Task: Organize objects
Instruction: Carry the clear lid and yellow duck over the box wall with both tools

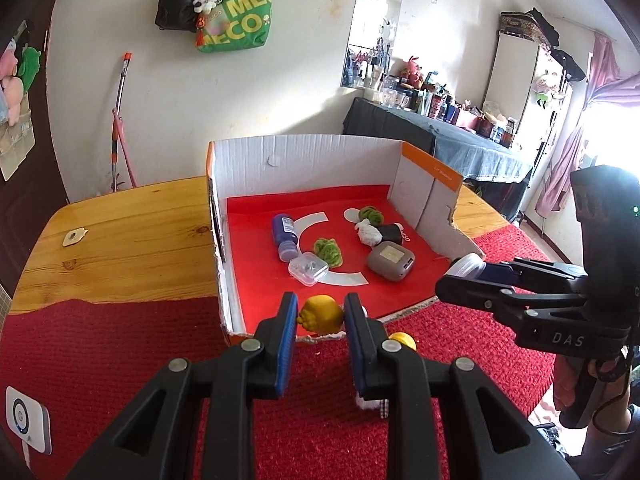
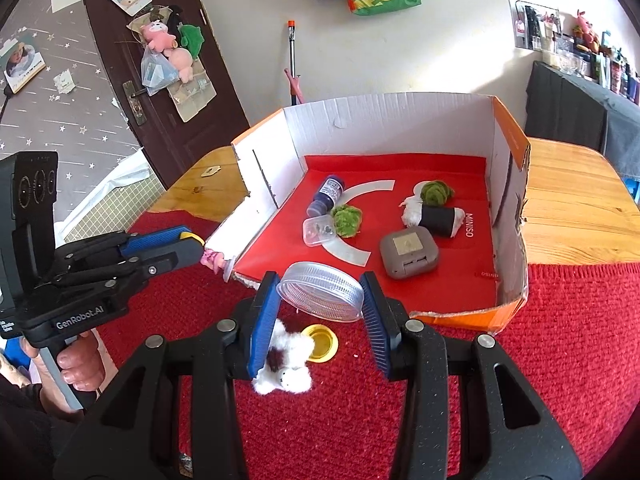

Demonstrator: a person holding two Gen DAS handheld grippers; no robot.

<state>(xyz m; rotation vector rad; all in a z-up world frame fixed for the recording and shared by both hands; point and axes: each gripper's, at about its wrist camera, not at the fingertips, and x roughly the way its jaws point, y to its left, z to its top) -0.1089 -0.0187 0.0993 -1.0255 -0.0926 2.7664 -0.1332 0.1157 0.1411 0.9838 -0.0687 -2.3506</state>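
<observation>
The left gripper (image 1: 320, 318) is clamping a small yellow knobbly toy (image 1: 320, 315) between its blue pads, holding it over the near edge of the cardboard box (image 1: 304, 160); the toy is roundish, so no clear long axis is showing. The right gripper (image 2: 322, 292) is pinching a clear ribbed lid (image 2: 322, 291), which is sitting tilted with its open face turned toward the camera and its width spanning from pad to pad. Inside the box, on the red liner, a blue bottle (image 1: 285, 236) is lying on its side with its cap end pointing toward the near edge, just beside a clear plastic case (image 1: 308, 268), two green tufts, a grey square case (image 1: 390, 261) and a black roll. On the red knitted mat (image 2: 560, 360) in front of the box, a white plush dog (image 2: 286, 364) and a yellow cap (image 2: 320, 342) are lying close together. The mat is covering part of a wooden table (image 1: 120, 240); behind it a white wall is carrying a green tote bag (image 1: 236, 12), and a dark door (image 2: 160, 40) is standing to the left.
</observation>
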